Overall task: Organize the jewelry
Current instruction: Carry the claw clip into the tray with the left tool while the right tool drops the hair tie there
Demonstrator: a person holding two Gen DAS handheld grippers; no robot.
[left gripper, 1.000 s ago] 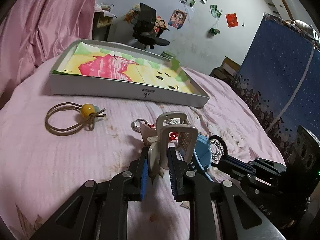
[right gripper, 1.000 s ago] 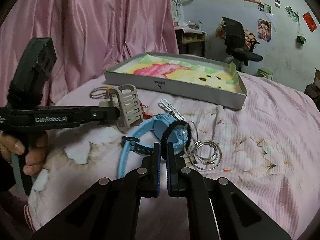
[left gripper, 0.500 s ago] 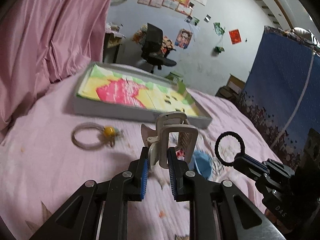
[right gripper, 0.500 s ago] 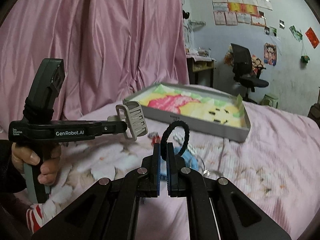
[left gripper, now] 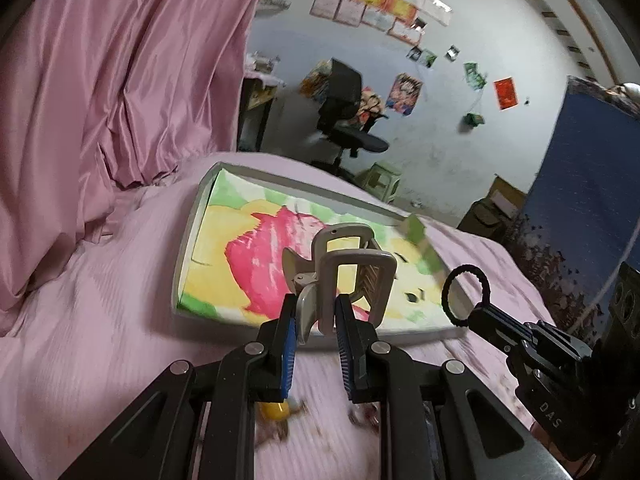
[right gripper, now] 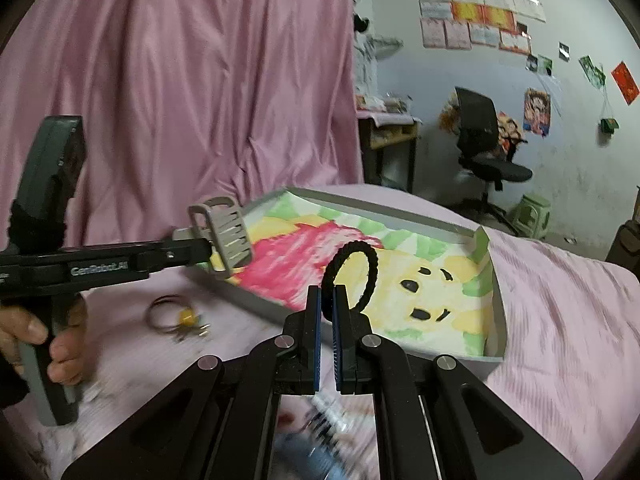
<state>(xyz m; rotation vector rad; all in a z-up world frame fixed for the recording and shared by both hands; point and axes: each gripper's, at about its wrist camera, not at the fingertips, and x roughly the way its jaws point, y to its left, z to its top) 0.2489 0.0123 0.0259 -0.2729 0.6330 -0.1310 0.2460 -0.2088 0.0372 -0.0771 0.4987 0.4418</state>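
My left gripper is shut on a beige hair claw clip, held up over the near edge of the grey tray with its yellow and pink cartoon lining. From the right wrist view the same claw clip hangs at the tray's left corner. My right gripper is shut on a black hair tie, raised above the tray. That hair tie also shows at the right of the left wrist view. A brown hair tie with a yellow bead lies on the pink bedspread.
A person's hand holds the left gripper's handle. Pink curtains hang behind the bed. A blue watch and a small clip lie blurred under my right gripper. An office chair and a blue screen stand beyond the bed.
Both grippers have lifted their items off the bedspread and carried them forward to the tray. The yellow-bead hair tie and blue watch stay behind on the bed.
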